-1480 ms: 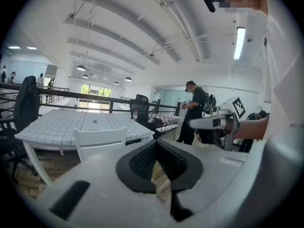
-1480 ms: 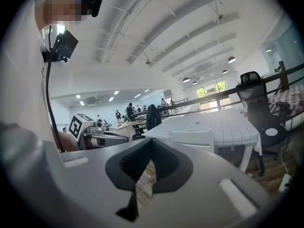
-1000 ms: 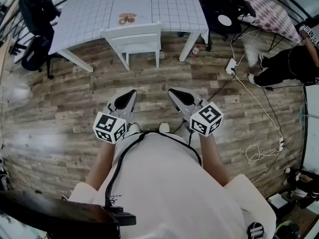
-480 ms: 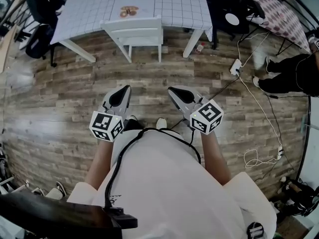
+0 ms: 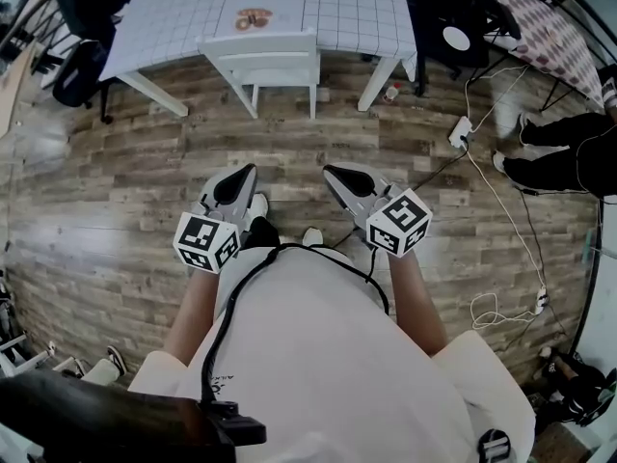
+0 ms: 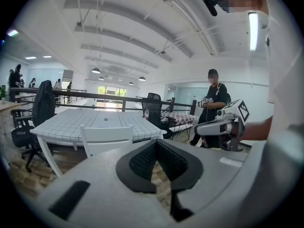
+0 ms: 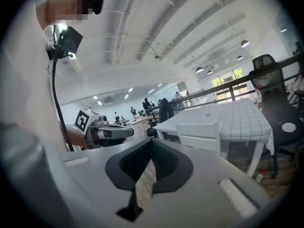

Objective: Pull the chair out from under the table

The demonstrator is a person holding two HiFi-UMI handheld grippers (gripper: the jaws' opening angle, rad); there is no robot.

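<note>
A white wooden chair (image 5: 262,63) is tucked under the near edge of a table with a white checked cloth (image 5: 183,13), its backrest toward me. The chair (image 6: 106,138) and table (image 6: 71,122) also show in the left gripper view, and the chair (image 7: 199,136) in the right gripper view. My left gripper (image 5: 245,174) and right gripper (image 5: 331,173) are held side by side in front of my body, well short of the chair, over the wood floor. Both are shut and hold nothing.
A black office chair (image 5: 72,37) stands left of the table, another (image 5: 448,22) at its right. A power strip (image 5: 460,130) and white cables (image 5: 501,210) lie on the floor to the right, near a person in black (image 5: 564,157). Planked floor lies between me and the chair.
The table and chair have slid slightly up and right in the head view as I shifted. Both grippers stay shut and empty in front of me.
</note>
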